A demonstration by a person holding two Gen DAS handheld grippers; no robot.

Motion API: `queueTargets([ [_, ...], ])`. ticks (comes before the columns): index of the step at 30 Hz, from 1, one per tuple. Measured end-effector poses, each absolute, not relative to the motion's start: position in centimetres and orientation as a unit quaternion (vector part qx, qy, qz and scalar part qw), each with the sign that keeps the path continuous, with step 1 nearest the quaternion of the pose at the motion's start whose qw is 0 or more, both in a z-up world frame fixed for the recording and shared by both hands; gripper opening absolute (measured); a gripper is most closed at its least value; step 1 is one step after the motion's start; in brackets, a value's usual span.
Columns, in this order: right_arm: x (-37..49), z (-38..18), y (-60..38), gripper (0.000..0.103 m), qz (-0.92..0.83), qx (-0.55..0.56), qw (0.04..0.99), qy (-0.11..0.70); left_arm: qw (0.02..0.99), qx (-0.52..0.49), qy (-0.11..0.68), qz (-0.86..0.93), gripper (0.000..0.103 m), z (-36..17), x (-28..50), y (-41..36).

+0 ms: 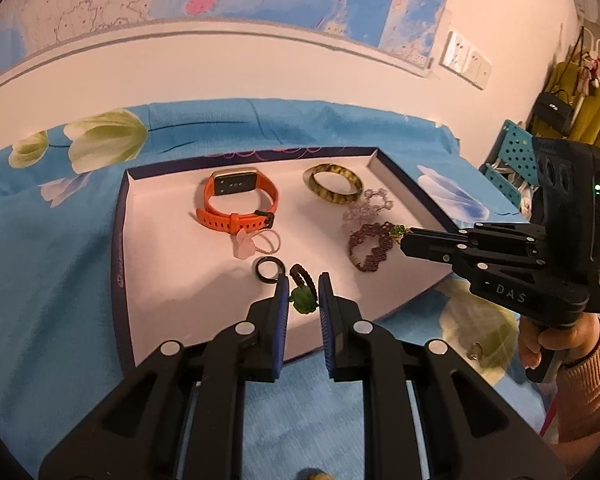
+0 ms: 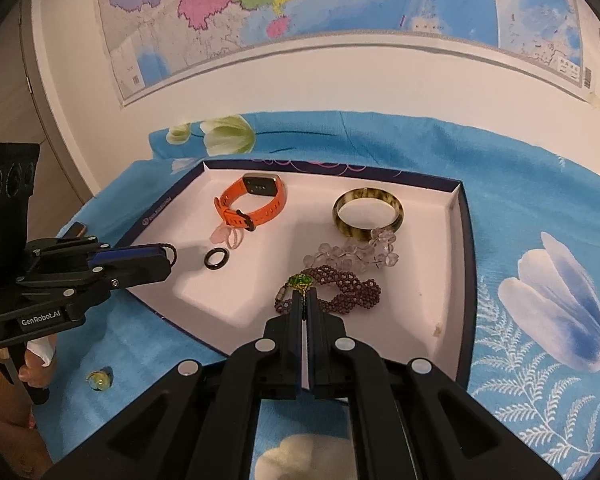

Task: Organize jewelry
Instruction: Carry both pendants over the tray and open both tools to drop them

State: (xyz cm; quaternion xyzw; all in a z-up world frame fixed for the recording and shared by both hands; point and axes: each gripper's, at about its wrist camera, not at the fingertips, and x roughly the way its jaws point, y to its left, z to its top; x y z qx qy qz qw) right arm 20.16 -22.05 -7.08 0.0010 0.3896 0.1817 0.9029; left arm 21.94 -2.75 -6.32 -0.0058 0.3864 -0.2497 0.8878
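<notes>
A white tray (image 1: 160, 280) with dark blue walls holds an orange watch (image 1: 236, 204), a yellow-brown bangle (image 1: 334, 183), a clear bead bracelet (image 1: 366, 206), a purple bead bracelet (image 1: 370, 246), a pink charm ring (image 1: 252, 244) and a black ring (image 1: 269, 269). My left gripper (image 1: 304, 292) is part open around a green charm on a dark cord (image 1: 303, 298), just above the tray. It also shows in the right wrist view (image 2: 168, 258). My right gripper (image 2: 305, 300) is shut on a green-stone piece (image 2: 299, 282) at the purple bracelet (image 2: 340, 284).
The tray (image 2: 458, 280) lies on a blue flowered cloth (image 2: 540, 220). A small yellow-green ring (image 2: 98, 380) lies on the cloth left of the tray. A wall map hangs behind. A teal rack (image 1: 512, 160) stands at the right.
</notes>
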Motion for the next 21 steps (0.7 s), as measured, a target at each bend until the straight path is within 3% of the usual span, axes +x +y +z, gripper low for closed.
queueTargets([
  [11,21.8,-8.2,-21.5,0.001,0.175,0.001,0.896,0.408,0.882,-0.003,0.406,-0.240,0.015,-7.9,23.5,-3.5],
  [21,21.8,-8.0,-22.2,0.009,0.170,0.022,0.899,0.404,0.879,-0.007,0.417,-0.233,0.016,-8.6,24.1,-3.6],
])
